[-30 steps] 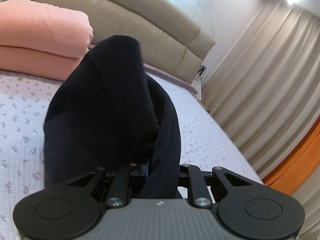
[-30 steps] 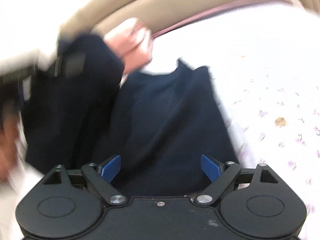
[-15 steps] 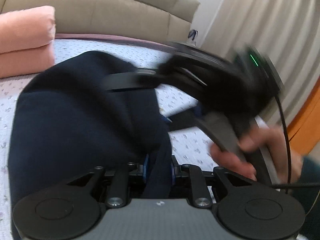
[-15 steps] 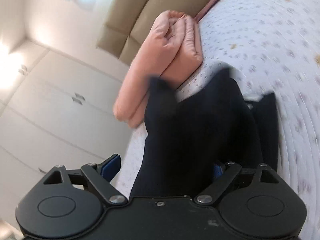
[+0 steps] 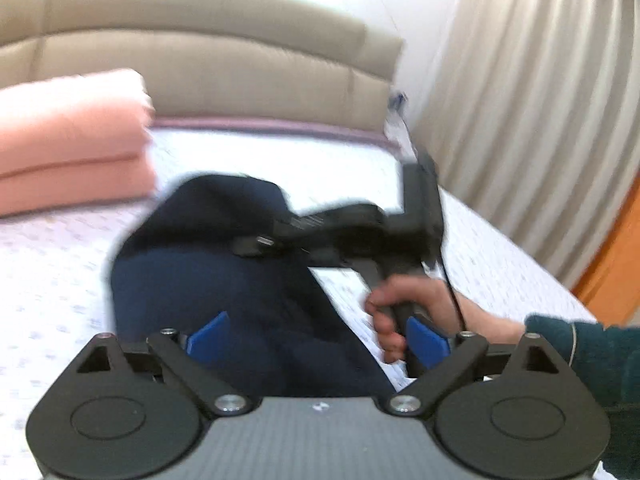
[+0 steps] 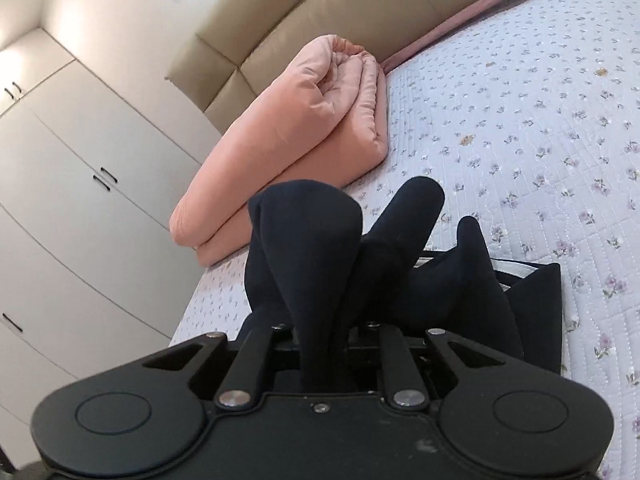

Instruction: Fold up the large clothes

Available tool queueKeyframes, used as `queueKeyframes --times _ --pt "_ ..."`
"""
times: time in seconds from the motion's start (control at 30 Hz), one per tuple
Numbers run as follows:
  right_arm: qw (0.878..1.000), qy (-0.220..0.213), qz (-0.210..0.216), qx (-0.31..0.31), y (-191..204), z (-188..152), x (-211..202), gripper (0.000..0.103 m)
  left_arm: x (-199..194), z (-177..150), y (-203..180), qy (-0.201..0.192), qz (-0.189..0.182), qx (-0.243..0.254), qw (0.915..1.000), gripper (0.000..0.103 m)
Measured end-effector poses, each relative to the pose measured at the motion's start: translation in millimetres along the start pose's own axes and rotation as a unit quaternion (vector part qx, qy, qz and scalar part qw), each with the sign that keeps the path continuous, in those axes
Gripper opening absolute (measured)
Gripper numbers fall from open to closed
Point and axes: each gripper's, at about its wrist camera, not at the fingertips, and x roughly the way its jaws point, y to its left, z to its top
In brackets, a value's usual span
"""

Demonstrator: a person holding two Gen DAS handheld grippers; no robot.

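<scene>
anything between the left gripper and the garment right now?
Nothing visible. The left gripper is opening with the navy garment directly ahead between its pads. The right gripper is closing on a fold of it, off to the side.

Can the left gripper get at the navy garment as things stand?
Probably yes: the left gripper is opening, with the navy garment between its blue pads, untouched. The right gripper already pinches a higher fold.

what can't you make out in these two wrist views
- Left wrist view: motion blur smears the right gripper, so its jaws cannot be read there.
- Right wrist view: the bunched navy garment hides the pads.
- Both views: the garment's near part is hidden behind the gripper bodies, so its type is unclear.
</scene>
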Motion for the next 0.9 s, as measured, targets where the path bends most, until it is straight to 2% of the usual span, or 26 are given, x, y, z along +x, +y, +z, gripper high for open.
queueKeyframes --times 0.1,0.17,0.2,0.23,0.27,0.3,0.37,0.4,0.47,0.5,0.57,0.63,0.67,0.73,0.77,0.8,0.83,0.87,0.9 --pt "1.000 -0.024 0.005 -0.007 4 3 -16 0.015 -23 3 30 -0.032 0.040 -0.016 0.9986 0.098" --pt "0.999 -0.044 0.008 -0.010 6 10 -27 0.015 -18 1 58 -0.034 0.072 -0.030 0.9964 0.097" --pt "0.998 -0.052 0.015 -0.010 5 14 -33 0.015 -12 -1 70 -0.028 0.082 -0.043 0.9953 0.093" --pt "0.998 -0.056 0.016 -0.006 4 19 -35 0.015 -3 -2 81 -0.016 0.087 -0.056 0.9945 0.089" --pt "0.998 -0.057 0.013 0.001 -2 21 -38 0.015 12 -8 94 0.009 0.082 -0.065 0.9945 0.077" --pt "0.999 -0.046 0.013 0.014 -12 24 -36 0.015 27 -12 102 0.035 0.080 -0.069 0.9938 0.070" --pt "0.998 -0.006 0.016 0.059 -40 24 -26 0.018 53 -26 113 0.075 0.055 -0.087 0.9918 0.072" --pt "0.996 0.019 0.014 0.082 -54 22 -20 0.022 60 -32 117 0.087 0.044 -0.100 0.9902 0.073" --pt "0.991 0.056 0.005 0.118 -76 14 -14 0.044 68 -43 124 0.099 0.017 -0.126 0.9870 0.074" --pt "0.985 0.081 0.021 0.153 -86 8 -11 0.052 71 -44 125 0.102 0.012 -0.130 0.9861 0.075" --pt "0.972 0.101 0.068 0.201 -97 -4 -14 0.086 70 -49 125 0.106 0.015 -0.123 0.9867 0.078" --pt "0.968 0.116 0.099 0.198 -91 -15 -22 0.089 72 -48 122 0.110 0.022 -0.111 0.9874 0.079" --pt "0.970 0.128 0.097 0.184 -84 -20 -26 0.089 75 -49 118 0.115 0.024 -0.102 0.9879 0.079" --pt "0.975 0.151 0.068 0.148 -70 -27 -30 0.089 76 -44 115 0.121 0.026 -0.092 0.9880 0.079" --pt "0.978 0.157 0.054 0.127 -63 -30 -31 0.084 75 -43 114 0.122 0.030 -0.087 0.9883 0.079" --pt "0.982 0.150 0.035 0.108 -55 -31 -33 0.069 74 -40 112 0.121 0.039 -0.081 0.9886 0.079" --pt "0.988 0.125 0.007 0.096 -46 -31 -40 0.023 72 -39 109 0.117 0.053 -0.068 0.9893 0.080" --pt "0.991 0.096 -0.003 0.089 -38 -29 -48 0.021 68 -39 103 0.113 0.067 -0.054 0.9899 0.080" --pt "0.995 0.061 0.011 0.076 -29 -27 -57 0.020 65 -37 100 0.110 0.076 -0.043 0.9901 0.080"
